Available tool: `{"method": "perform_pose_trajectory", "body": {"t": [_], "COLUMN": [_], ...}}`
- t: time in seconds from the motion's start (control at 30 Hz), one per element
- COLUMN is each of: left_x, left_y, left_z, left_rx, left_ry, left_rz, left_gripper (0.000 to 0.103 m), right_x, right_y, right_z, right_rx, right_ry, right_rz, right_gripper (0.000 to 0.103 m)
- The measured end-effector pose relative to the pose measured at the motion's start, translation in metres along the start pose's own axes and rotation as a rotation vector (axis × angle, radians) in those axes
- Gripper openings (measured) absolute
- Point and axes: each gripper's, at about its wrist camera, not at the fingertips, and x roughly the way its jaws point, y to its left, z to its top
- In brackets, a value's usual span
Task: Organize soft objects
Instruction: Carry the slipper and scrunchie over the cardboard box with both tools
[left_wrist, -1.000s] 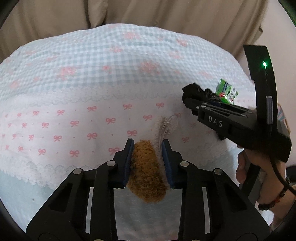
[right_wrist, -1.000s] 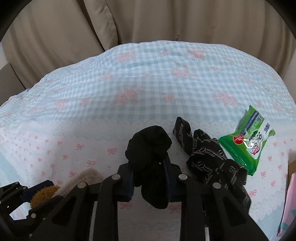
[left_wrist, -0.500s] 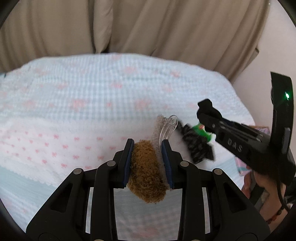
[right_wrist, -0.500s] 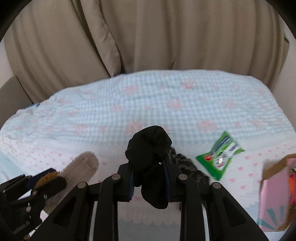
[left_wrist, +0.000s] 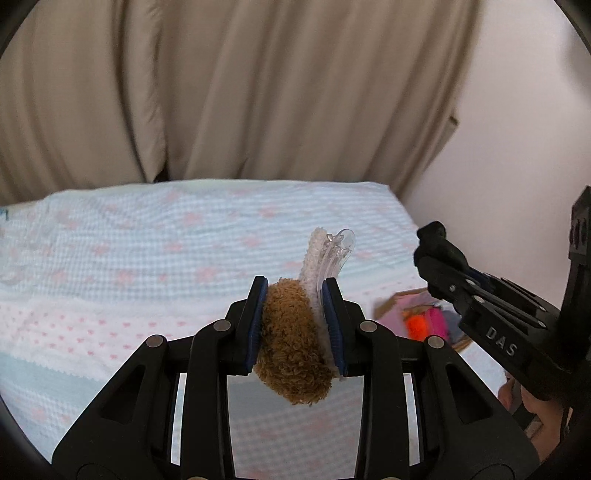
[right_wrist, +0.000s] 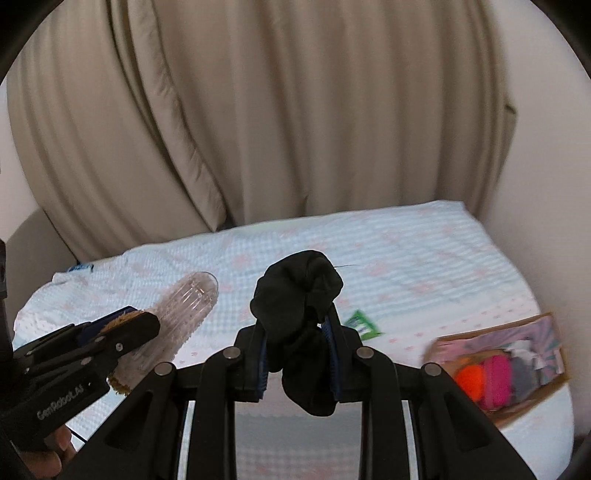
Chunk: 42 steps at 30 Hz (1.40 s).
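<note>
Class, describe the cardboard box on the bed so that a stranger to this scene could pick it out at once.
Start at the bed with the pale blue checked cover, before the beige curtains. Go to its near right corner, by the wall: there lies the open cardboard box, pink-patterned inside. Unlike the green packet lying alone nearer the middle, it holds bundles of orange, pink and grey cloth.

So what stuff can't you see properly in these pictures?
- Green packet: right wrist view, mostly hidden behind the right gripper and blurred.
- Box contents: blurred; only orange, pink and grey lumps show.
- Black socks: lower end hangs behind the gripper frame.
- Brown fuzzy item in the left gripper: I cannot tell what it is.
</note>
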Motion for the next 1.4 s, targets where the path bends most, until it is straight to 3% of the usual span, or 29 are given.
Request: {"method": "perform_pose_trajectory", "body": {"t": [0.37, 0.6, 0.87, 1.1, 1.4], "left_x": [-0.015, 0.029, 0.100, 0.177, 0.276], "left_y": [-0.159, -0.252, -0.315, -0.328, -0.346], "left_z": [-0.002, -0.013, -0.032, -0.053, -0.074], "left_rx": [0.016, 0.039, 0.053, 0.039, 0.091], "left_ry": [0.004, 0.053, 0.164, 0.296, 0.437], "left_rz": [-0.021, -0.051, -0.050, -0.036, -0.027], "left_gripper": [0.027, 0.027, 0.027, 0.027, 0.027], "right_x": [-0.106, -0.120, -0.091, -0.039, 0.038], "right_y": [-0.143, -0.237, -0.325, -0.376, -0.424], "right_z": [0.006, -0.008, -0.022, -0.038, -0.056], "right_rx": [0.010, 0.053, 0.106, 0.153, 0.222], "right_ry": [-0.027, 0.021, 0.119, 0.231, 0.353], "right_rz": [-0.044, -0.077, -0.098, -0.087, -0.074], "right_gripper": [0.023, 0.023, 0.023, 0.023, 0.023]}}
